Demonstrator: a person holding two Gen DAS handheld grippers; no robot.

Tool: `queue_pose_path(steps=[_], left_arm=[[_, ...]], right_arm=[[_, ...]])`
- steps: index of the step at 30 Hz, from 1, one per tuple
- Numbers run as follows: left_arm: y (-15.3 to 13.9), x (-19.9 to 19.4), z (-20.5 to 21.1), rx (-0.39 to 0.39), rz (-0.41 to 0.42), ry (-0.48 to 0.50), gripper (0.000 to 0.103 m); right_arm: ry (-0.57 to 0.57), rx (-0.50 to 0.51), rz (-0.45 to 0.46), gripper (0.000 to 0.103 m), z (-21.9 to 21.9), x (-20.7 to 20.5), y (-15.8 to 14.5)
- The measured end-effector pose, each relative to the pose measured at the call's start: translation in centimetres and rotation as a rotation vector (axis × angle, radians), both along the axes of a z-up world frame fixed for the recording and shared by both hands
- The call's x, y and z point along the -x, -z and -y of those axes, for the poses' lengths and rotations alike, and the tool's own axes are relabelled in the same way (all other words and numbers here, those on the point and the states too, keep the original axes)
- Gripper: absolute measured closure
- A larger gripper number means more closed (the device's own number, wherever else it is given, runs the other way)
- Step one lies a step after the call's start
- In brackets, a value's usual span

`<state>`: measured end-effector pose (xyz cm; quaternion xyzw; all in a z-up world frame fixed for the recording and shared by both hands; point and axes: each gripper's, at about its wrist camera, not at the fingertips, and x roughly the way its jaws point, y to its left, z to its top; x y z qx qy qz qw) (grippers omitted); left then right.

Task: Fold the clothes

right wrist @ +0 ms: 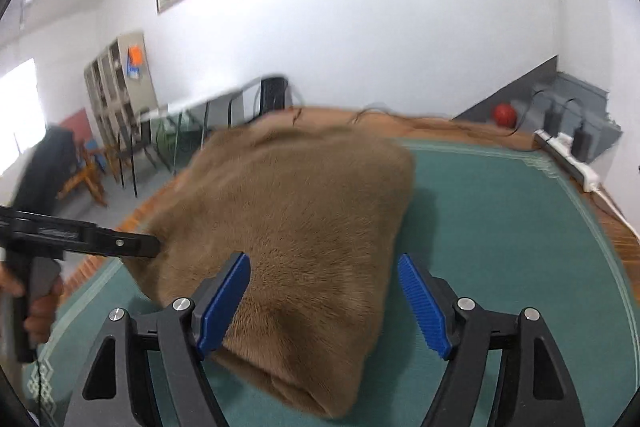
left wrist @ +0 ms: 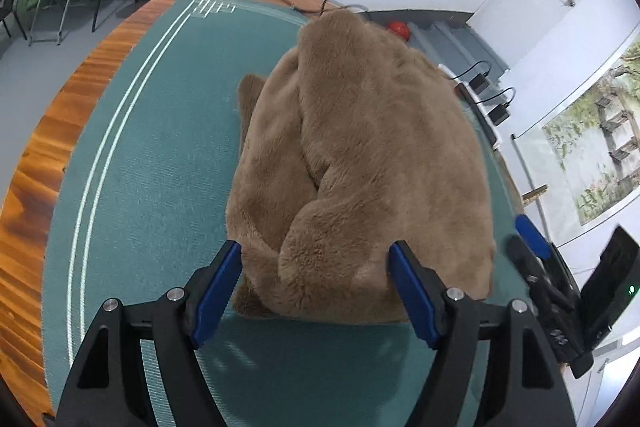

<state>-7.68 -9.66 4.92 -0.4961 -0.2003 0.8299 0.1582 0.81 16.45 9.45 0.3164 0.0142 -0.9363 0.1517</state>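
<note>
The left gripper (left wrist: 316, 279) has its jaws apart, empty, at the near edge of the brown plush garment (left wrist: 360, 163), which lies bundled on the green mat (left wrist: 160, 167) covering the table. The right gripper (right wrist: 324, 297) is likewise spread and holding nothing, over the garment's near corner. The thick pile looks springy: a shallow pinch could slip off, letting the fold spring apart.

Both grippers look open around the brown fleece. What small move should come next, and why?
Probably ease both grippers back off the fleece. It already lies as a compact bundle on the green mat. The left gripper and right gripper are open, holding nothing, at the bundle's near edges. One loose flap pokes out on the far side; tucking it could follow.
</note>
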Motion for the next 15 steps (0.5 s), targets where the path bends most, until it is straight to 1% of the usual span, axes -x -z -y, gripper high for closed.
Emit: queue_pose_path(steps=[3,5,7,8,11,13,15], left_arm=[[1.3,0.3,-0.2,-0.017,0.027,0.001,0.024],[2.2,0.5,-0.3,-0.027,0.045,0.001,0.022],[3.0,0.5,-0.3,-0.048,0.061,0.001,0.02],[3.2,0.2,-0.1,-0.074,0.066,-0.001,0.019],[3.5,-0.2,0.2,-0.112,0.051,-0.01,0.018],[3.5,-0.5,0.2,-0.112,0.042,-0.014,0.018],[3.4,-0.8,0.3,-0.114,0.036,-0.018,0.018]], right_arm=[[-0.038,-0.045,0.09,0.023,1.6,1.4,2.9],[-0.061,-0.086,0.07,0.02,2.1,0.8,3.9],[-0.076,-0.115,0.083,0.017,2.2,0.5,4.4],[-0.079,-0.125,0.093,0.016,2.1,0.4,4.7],[-0.072,-0.117,0.109,0.011,1.7,0.4,5.2],[-0.07,-0.106,0.12,0.009,1.3,0.6,5.2],[-0.068,-0.093,0.129,0.008,1.0,0.7,5.2]])
